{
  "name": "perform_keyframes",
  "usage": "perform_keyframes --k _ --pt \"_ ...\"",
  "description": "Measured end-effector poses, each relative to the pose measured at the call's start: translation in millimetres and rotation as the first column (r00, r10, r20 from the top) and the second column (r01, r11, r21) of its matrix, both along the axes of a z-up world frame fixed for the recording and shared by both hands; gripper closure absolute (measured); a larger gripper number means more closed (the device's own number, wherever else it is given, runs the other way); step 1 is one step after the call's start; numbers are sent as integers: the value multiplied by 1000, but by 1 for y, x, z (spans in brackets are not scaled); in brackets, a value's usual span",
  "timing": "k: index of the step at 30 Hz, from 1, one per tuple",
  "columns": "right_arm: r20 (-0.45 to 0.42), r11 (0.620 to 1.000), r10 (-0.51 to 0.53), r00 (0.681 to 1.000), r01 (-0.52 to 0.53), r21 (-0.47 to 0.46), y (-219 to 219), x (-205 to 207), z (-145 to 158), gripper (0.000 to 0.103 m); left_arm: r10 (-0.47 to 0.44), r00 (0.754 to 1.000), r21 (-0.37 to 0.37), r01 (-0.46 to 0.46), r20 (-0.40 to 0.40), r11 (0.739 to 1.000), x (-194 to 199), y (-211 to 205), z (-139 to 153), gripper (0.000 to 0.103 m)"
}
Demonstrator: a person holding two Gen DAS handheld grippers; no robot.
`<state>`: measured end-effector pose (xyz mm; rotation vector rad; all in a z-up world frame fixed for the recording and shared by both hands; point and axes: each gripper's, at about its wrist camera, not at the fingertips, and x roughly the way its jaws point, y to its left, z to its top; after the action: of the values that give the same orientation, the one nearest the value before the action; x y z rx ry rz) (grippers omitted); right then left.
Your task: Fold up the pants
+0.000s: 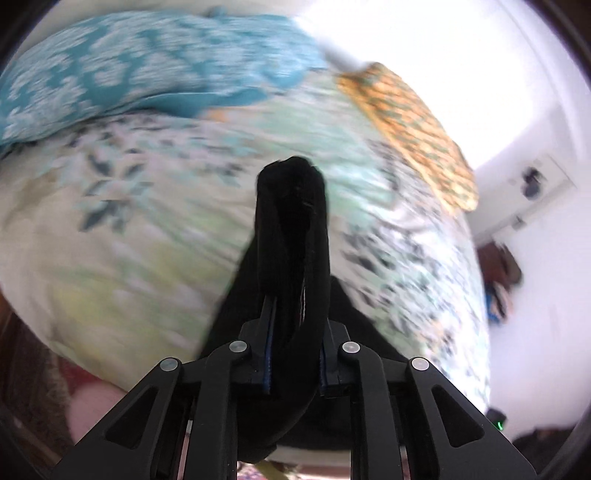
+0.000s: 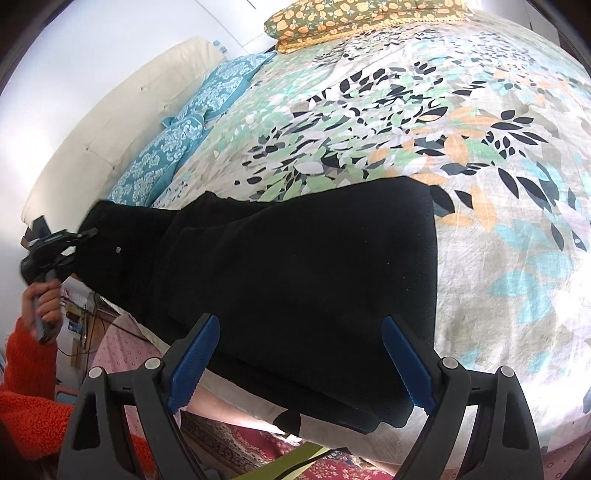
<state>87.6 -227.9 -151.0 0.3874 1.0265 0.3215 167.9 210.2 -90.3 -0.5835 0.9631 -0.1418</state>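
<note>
The black pants [image 2: 295, 266] lie along the near edge of the bed [image 2: 498, 258], their lower hem hanging a little over it; the bedspread beyond them is bare up to the pillows. The left gripper [image 1: 293, 295] is clamped on a bunched end of the pants, which stands up between its fingers. The right gripper [image 2: 301, 354] is spread wide over the other end, its blue pads [image 2: 194, 360] clear of the cloth. The pants are soft, matte fabric with rounded folds. The bedspread is thin cotton printed with leaves. Teal pillows [image 2: 177, 147] and an orange floral one [image 2: 354, 16] line a cream headboard [image 2: 110, 122]. A hand [image 2: 42, 299] in an orange fuzzy sleeve [image 2: 29, 376] holds the left gripper. A patterned red rug [image 2: 236, 446] covers the floor.
</note>
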Motion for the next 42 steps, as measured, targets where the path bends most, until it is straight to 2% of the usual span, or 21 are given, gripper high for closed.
perform_keyframes --k 3,7,9,12,14,16,18,19,21,24,25,28,31,33,38,42 --pt "7 1000 -21 1000 20 23 -7 -1 1 13 -107 994 13 107 5 994 -8 -58 2 89" --pt "7 997 -61 998 61 48 -19 -4 0 13 -242 970 47 244 -38 969 -3 -144 -25 95" --pt "9 995 -82 997 81 57 -25 -6 1 13 -326 942 12 328 -86 945 5 -194 -55 95" --pt "29 989 -124 992 121 85 -38 -12 6 13 -372 910 7 380 -183 925 14 -236 -88 94" --pt "52 983 -157 986 151 105 -46 -17 10 13 -396 897 -45 395 -196 917 15 -243 -88 85" --pt "74 978 -179 981 169 121 -54 -23 13 13 -415 900 -59 411 -134 910 9 -239 -69 50" --pt "74 975 -186 980 175 136 -57 -22 13 13 -389 921 5 389 -30 921 1 -223 -34 30" --pt "70 974 -186 980 174 146 -57 -20 12 13 -357 934 33 356 23 934 -2 -209 -16 26" --pt "73 977 -154 985 141 160 -48 -14 15 13 -287 954 61 282 86 957 -3 -175 7 23" --pt "100 972 -7 995 -17 232 -10 -2 23 13 -152 980 95 140 131 986 -5 -129 19 21" --pt "101 955 63 993 -89 282 8 3 23 13 -110 984 109 95 138 989 -6 -115 19 20" --pt "40 851 267 963 -255 460 58 20 9 13 14 993 151 -31 114 988 -12 -71 6 20" --pt "-25 796 336 941 -270 541 84 38 -12 13 105 991 136 -116 86 984 -25 -41 -11 20" --pt "-70 802 321 945 -231 551 91 48 -24 13 147 987 138 -156 71 978 -34 -28 -22 20" --pt "-132 754 324 937 -172 633 98 72 -47 13 195 980 131 -199 40 971 -51 -22 -41 20" --pt "-156 760 351 924 -183 624 107 81 -53 13 222 975 124 -222 19 967 -56 -15 -51 20"
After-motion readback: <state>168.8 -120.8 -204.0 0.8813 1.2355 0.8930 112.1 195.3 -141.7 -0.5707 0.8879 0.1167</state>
